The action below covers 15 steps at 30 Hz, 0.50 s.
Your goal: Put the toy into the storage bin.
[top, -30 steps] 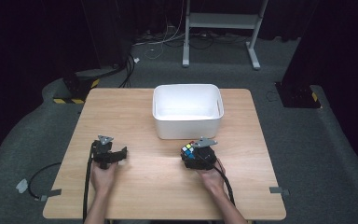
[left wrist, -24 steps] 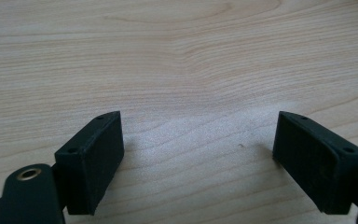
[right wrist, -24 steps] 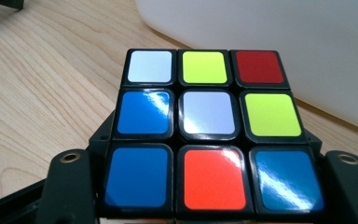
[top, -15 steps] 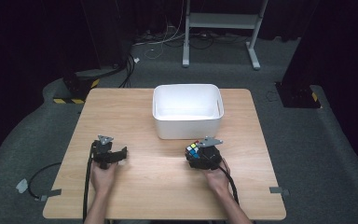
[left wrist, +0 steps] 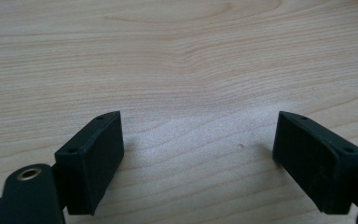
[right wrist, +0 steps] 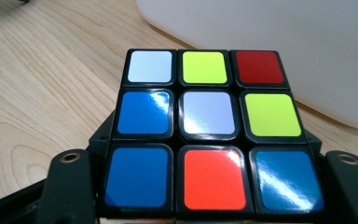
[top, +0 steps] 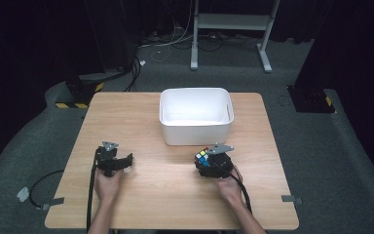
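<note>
The right gripper (top: 208, 162) is clamped on a puzzle cube (top: 203, 157), one black jaw on each side of it, as the right gripper view shows. The cube (right wrist: 208, 128) faces the camera with white, yellow and red squares along its far row, blue, white and yellow across the middle, and blue, orange and blue nearest. It sits near the front wall of a white tub (top: 196, 117), which stands at the far middle of the wooden table (top: 146, 195). In the right gripper view the tub (right wrist: 279, 46) rises just beyond the cube.

The left gripper (top: 119, 163) rests low over the near left part of the table, well apart from the cube. Its fingers (left wrist: 93, 161) stand wide apart with nothing but bare wood (left wrist: 191, 70) between them.
</note>
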Tool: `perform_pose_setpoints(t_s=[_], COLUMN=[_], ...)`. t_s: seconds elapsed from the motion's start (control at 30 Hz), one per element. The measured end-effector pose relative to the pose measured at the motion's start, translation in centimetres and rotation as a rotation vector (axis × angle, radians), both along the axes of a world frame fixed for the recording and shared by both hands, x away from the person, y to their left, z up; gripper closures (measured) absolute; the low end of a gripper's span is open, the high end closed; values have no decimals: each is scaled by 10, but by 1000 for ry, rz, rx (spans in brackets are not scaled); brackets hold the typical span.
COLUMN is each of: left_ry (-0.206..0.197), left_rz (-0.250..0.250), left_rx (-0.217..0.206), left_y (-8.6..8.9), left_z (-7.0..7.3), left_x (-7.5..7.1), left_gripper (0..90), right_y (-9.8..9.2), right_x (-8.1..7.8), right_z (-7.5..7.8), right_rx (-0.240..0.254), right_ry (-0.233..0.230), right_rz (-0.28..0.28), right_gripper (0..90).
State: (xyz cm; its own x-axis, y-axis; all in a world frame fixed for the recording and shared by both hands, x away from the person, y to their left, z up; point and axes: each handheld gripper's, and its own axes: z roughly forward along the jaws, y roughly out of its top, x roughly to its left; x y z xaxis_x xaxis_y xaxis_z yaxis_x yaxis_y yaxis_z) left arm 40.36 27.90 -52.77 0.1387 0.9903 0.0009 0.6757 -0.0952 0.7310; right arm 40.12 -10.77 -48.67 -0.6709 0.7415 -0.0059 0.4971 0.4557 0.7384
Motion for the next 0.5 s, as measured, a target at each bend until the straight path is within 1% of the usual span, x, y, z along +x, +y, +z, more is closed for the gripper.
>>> perform_pose_setpoints(t_s=[0.13,0.4,0.5], left_ry=[0,0,0], left_rz=[0,0,0], left_rx=[0,-1,0], left_y=[0,0,0], left_z=[0,0,0], left_x=[0,0,0], left_gripper=[165,166,165], right_y=[-1,-3,-4], right_x=[-1,-2,-3], right_z=[2,6,8], right_rx=[-13,-8,-11], right_ry=[0,-1,-18], right_rz=[7,6,3], right_gripper=[338,338,338])
